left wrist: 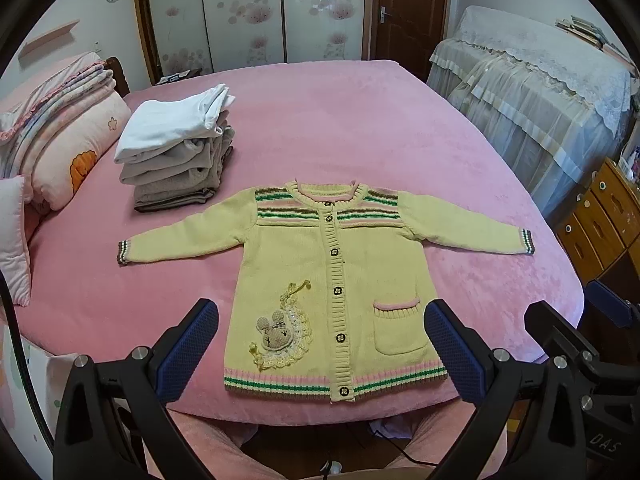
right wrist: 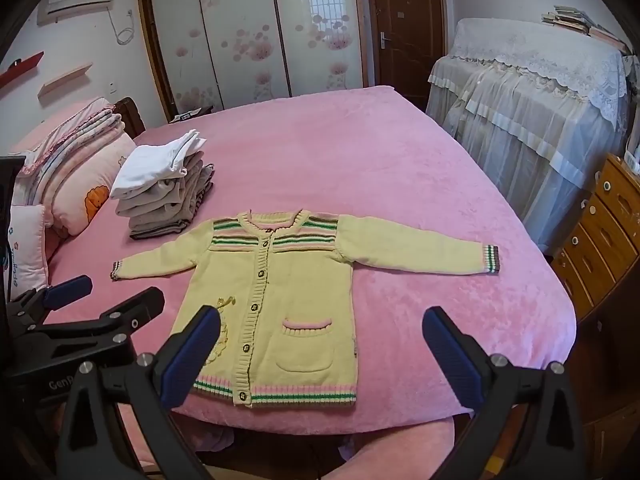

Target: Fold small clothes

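Both tongs, left (left wrist: 320, 350) & right (right wrist: 320, 350), wide open, empty, above flat yellow knit cardigan (left wrist: 320, 280) on pink bed (left wrist: 360, 120).

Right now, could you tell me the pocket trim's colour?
Pink, on the cardigan's pocket trim; left wrist view shows it best.

Pink bed (left wrist: 360, 128), floral wardrobe (left wrist: 248, 12), brown door (right wrist: 404, 20)

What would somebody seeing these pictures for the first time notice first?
A small yellow cardigan lies flat and buttoned, sleeves spread wide, at the near edge of the pink bed. Behind its left sleeve stands a stack of folded clothes, white on top. The left gripper and right gripper hang open above the cardigan's hem, holding nothing.
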A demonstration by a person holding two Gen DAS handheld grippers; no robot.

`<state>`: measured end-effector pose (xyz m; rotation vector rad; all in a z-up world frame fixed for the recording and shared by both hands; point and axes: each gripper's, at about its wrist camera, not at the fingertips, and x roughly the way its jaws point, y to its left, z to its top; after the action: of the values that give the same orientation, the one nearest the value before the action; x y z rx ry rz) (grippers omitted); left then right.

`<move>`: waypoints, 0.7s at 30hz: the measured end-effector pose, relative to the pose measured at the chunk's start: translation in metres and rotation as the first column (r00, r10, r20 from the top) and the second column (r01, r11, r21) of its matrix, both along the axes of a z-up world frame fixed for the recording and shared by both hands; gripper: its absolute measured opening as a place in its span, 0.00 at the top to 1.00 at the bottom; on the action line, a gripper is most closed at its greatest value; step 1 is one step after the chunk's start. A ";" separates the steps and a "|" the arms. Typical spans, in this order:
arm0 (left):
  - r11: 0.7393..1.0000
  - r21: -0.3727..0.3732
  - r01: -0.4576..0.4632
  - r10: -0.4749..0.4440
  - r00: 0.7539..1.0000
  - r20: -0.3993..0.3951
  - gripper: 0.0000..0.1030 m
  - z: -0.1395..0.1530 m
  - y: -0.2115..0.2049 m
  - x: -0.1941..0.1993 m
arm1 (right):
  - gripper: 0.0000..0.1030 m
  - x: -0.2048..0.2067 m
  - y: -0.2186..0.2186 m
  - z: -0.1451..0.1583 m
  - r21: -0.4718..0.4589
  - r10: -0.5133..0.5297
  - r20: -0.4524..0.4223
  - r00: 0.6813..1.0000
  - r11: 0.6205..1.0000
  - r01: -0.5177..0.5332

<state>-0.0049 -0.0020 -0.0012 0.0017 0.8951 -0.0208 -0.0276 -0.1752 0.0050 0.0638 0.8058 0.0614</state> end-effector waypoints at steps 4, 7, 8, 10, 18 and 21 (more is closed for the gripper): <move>1.000 -0.002 -0.006 0.006 1.000 0.020 0.01 0.002 0.001 -0.003 | 0.01 0.000 -0.002 -0.002 0.002 0.001 0.001 1.000 1.000 -0.001; 1.000 -0.011 -0.006 0.006 1.000 0.016 0.01 0.000 0.002 -0.003 | 0.01 -0.002 -0.005 -0.001 0.011 0.001 0.000 1.000 1.000 -0.001; 1.000 -0.016 -0.006 0.006 1.000 0.015 0.01 0.000 0.003 -0.003 | 0.01 -0.002 -0.006 -0.002 0.013 0.001 -0.001 1.000 1.000 -0.001; 1.000 -0.030 -0.004 0.004 1.000 0.012 0.01 -0.001 0.004 -0.003 | 0.01 -0.002 -0.006 -0.003 0.013 0.002 0.001 1.000 1.000 -0.002; 0.999 -0.050 -0.001 0.002 1.000 0.008 0.01 -0.002 0.005 -0.003 | 0.01 -0.002 -0.006 -0.003 0.013 0.002 0.000 1.000 1.000 -0.002; 0.999 -0.055 -0.001 0.001 1.000 -0.001 0.01 -0.003 0.005 -0.002 | 0.01 -0.002 -0.006 -0.003 0.011 0.002 0.001 1.000 1.000 -0.002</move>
<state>-0.0069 0.0029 -0.0042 -0.0500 0.8950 -0.0440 -0.0297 -0.1810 0.0019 0.0736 0.8050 0.0684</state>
